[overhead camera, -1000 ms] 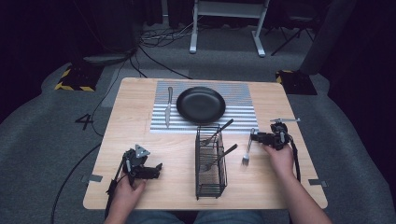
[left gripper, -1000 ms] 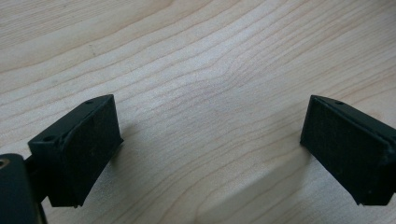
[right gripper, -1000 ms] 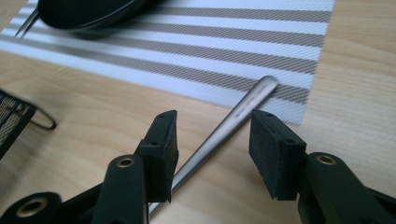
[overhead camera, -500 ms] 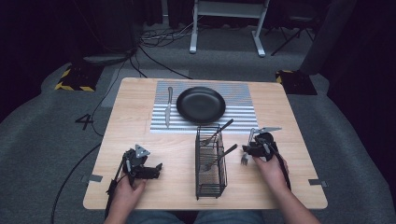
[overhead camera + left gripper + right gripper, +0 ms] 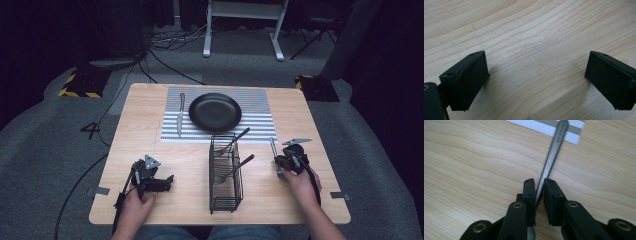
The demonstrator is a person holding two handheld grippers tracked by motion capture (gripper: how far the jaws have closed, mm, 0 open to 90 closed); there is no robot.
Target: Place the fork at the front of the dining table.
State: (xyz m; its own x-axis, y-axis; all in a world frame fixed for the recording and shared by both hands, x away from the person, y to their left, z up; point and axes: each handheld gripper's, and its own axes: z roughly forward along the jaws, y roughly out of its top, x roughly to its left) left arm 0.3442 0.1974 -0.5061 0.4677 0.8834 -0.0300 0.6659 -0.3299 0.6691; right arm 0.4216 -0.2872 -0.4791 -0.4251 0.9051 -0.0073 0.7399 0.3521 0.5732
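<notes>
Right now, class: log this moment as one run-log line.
left gripper: open, resting on table | right gripper: shut on utensil handle | wire rack: two utensils inside | plate, knife: on striped mat

Your left claw (image 5: 167,181) rests low at the near left of the surface (image 5: 150,110) with its jaws spread wide, while your right claw (image 5: 539,186), held in your right hand (image 5: 299,181), has its jaws pinched narrowly together.

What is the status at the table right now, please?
Right gripper shut on utensil handle, right of wire caddy. Left gripper open over bare table. Plate and knife on striped mat; nothing obstructing.
</notes>
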